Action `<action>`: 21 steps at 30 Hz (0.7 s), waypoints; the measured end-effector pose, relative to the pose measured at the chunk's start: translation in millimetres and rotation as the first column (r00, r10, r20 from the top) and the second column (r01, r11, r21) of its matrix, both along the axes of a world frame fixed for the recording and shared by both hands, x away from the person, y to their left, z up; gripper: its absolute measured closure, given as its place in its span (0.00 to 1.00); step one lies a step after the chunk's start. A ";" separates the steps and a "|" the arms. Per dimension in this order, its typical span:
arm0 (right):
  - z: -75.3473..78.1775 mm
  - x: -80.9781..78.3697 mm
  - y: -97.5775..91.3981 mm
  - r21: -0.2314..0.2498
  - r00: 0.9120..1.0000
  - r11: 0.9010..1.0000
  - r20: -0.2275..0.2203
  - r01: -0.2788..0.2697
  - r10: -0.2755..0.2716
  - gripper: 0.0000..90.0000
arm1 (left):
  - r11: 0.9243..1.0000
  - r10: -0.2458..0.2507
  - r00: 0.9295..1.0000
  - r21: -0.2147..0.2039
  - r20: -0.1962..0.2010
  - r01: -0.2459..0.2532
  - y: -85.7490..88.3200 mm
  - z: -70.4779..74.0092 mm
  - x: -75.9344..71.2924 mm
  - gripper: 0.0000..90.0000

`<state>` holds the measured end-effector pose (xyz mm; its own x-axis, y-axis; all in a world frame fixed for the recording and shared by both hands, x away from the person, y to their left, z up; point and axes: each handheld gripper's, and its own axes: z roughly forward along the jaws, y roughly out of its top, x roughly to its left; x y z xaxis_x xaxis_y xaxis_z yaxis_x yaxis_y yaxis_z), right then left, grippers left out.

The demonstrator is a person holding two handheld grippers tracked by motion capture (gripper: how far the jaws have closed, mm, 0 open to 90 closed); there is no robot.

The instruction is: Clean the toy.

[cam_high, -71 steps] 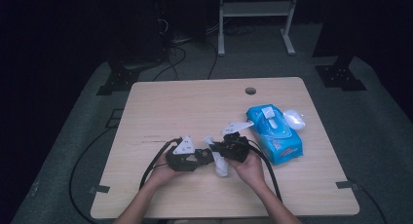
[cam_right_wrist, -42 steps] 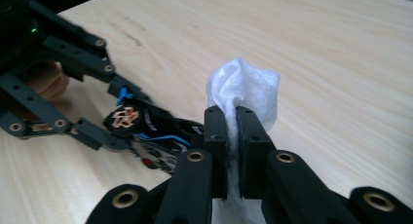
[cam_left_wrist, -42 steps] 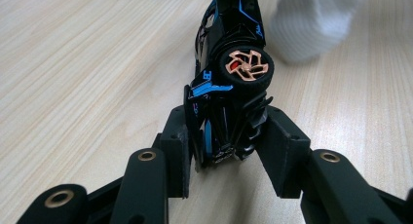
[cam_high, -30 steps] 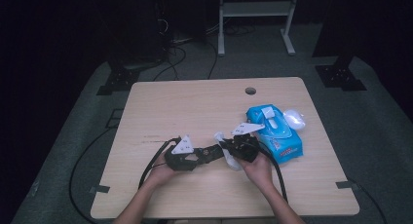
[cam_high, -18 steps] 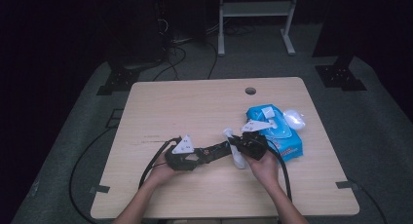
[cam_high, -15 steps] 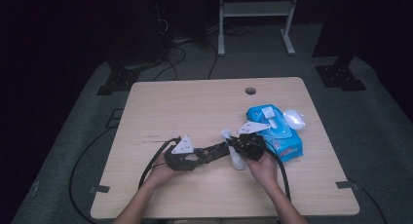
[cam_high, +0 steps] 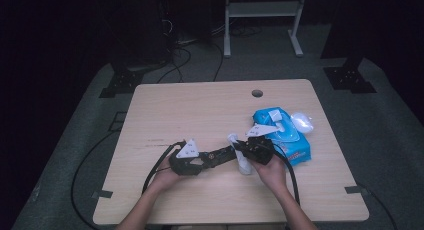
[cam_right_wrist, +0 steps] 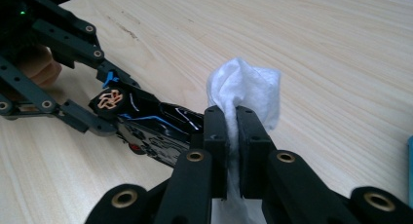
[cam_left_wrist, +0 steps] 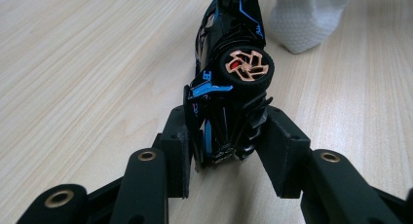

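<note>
The left hand-held gripper (cam_left_wrist: 224,151) is clamping the rear of a black-and-blue toy car (cam_left_wrist: 229,83), holding it tipped on its side just above the table (cam_high: 200,110), one copper-spoked wheel facing up. Just beyond the car's far end, the right hand-held gripper (cam_right_wrist: 231,131) is clenching a crumpled white wipe (cam_right_wrist: 246,90), its jaws pinched tight on the fold. In the right gripper view the wipe is standing right beside the car (cam_right_wrist: 156,124), near its nose, though I cannot tell whether the two are touching. Farther from the car, to the right, the blue wipe pack (cam_high: 282,132) is lying flat with its flap open, and a loose white piece (cam_high: 301,122) is resting just past it. Judging by this, the wipe is already out and in hand, the car is already lifted and presented, and the cleaning itself is still going on; setting the car down and disposing of the wipe are left. Compared with the earlier frames, the right hand has been drifting away from the left, toward the pack, so the wipe is now sitting at the car's front tip rather than over its middle, while the left hand has stayed put.
</note>
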<state>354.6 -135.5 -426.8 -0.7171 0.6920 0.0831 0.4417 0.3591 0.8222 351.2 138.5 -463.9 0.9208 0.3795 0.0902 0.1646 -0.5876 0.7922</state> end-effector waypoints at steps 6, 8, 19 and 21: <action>0.8 2.7 -4.5 0.023 0.999 0.999 -0.024 0.034 -0.033 0.94 | 1.000 -0.005 1.000 -0.003 -0.003 0.005 -1.1 -0.1 0.3 0.65; -0.6 0.3 6.1 0.027 1.000 1.000 -0.015 0.005 -0.005 0.93 | 1.000 0.001 1.000 0.001 0.001 -0.001 -0.6 -0.1 0.8 0.65; 0.8 2.3 5.5 0.042 0.999 0.999 -0.032 0.005 -0.004 0.94 | 1.000 0.000 1.000 -0.003 0.001 0.000 -1.5 -0.5 0.3 0.65; 2.7 0.4 10.0 0.043 1.000 0.999 -0.025 -0.008 0.009 0.94 | 1.000 -0.001 1.000 -0.004 0.001 0.001 -1.1 -0.5 0.8 0.65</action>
<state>355.0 -125.5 -424.1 -0.7201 0.6814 0.1307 0.4599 0.3278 0.8252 352.0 137.3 -464.4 0.9212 0.3786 0.0895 0.1630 -0.5845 0.7948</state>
